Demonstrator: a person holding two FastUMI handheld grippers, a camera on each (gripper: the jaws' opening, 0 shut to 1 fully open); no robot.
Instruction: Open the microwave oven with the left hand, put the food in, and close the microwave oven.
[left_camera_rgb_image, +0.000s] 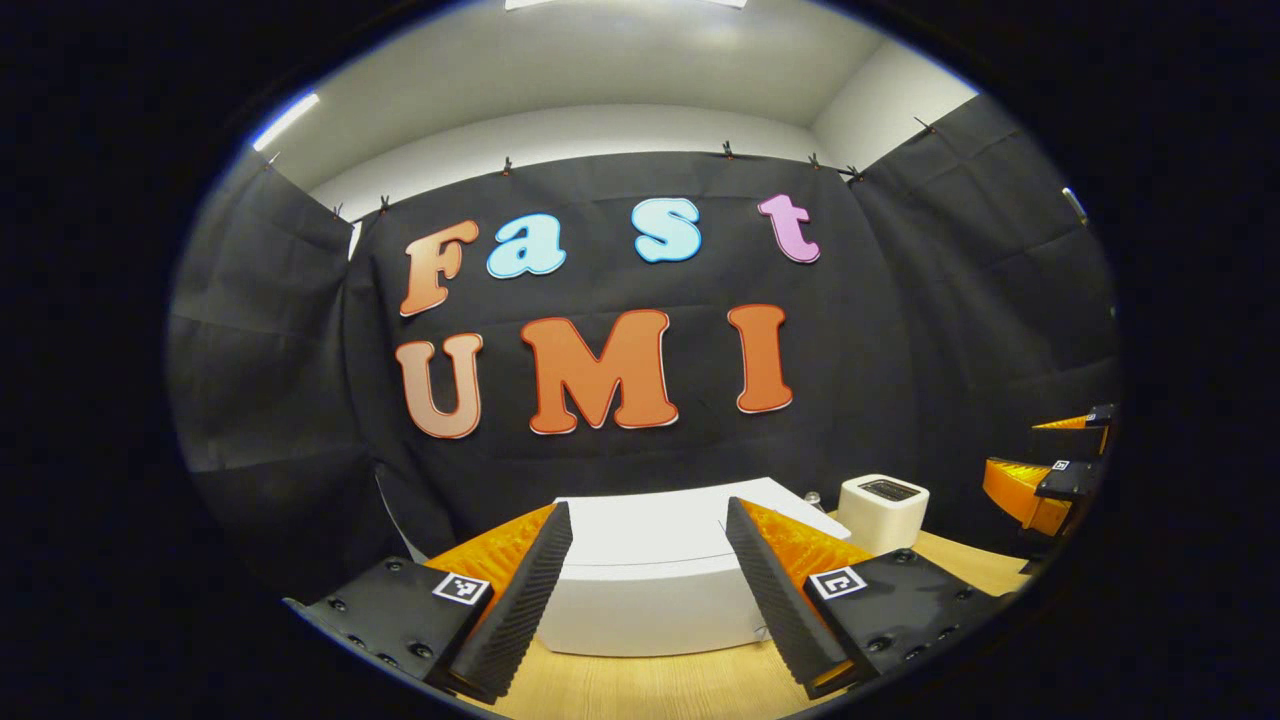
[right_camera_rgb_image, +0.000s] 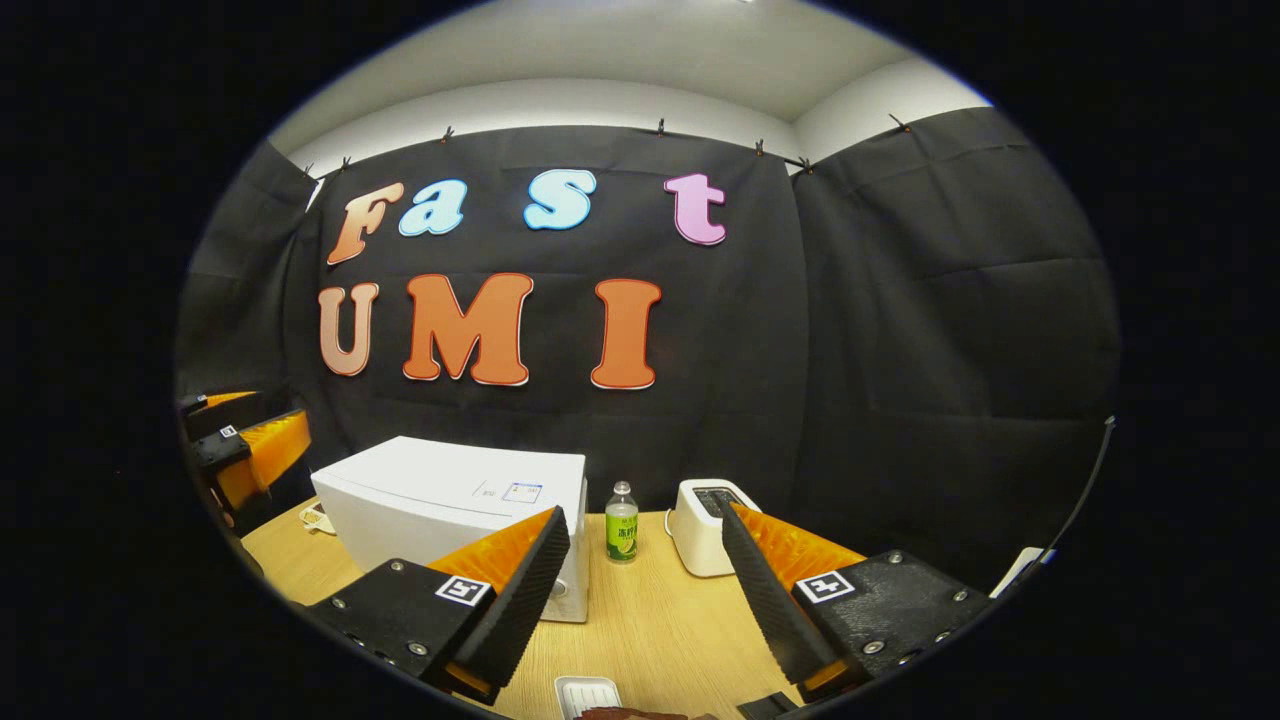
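In the right gripper view, nearest the camera, a small white tray (right_camera_rgb_image: 586, 692) lies on the wooden counter (right_camera_rgb_image: 660, 620) at the bottom edge, and just beside it something dark reddish-brown (right_camera_rgb_image: 630, 713), most likely the food, is cut off by the edge; whether it sits in a dish cannot be told. Above these the right tool (right_camera_rgb_image: 645, 575) hangs over the counter with its fingers spread wide and nothing between them.

Farther back, left of centre, the white microwave oven (right_camera_rgb_image: 440, 500) stands on the counter, a boxy body with a smooth top carrying a small sticker. Its door looks closed, though the front is partly hidden by the tool's finger. Just right of it stands a small clear bottle (right_camera_rgb_image: 621, 525) with a green label and a white cap, upright. Beside that is a white toaster (right_camera_rgb_image: 705, 525), its top slot dark.

In the left gripper view the left tool (left_camera_rgb_image: 650, 590) is likewise spread apart and holding nothing, framing the microwave oven close ahead. The toaster stands behind to the right.
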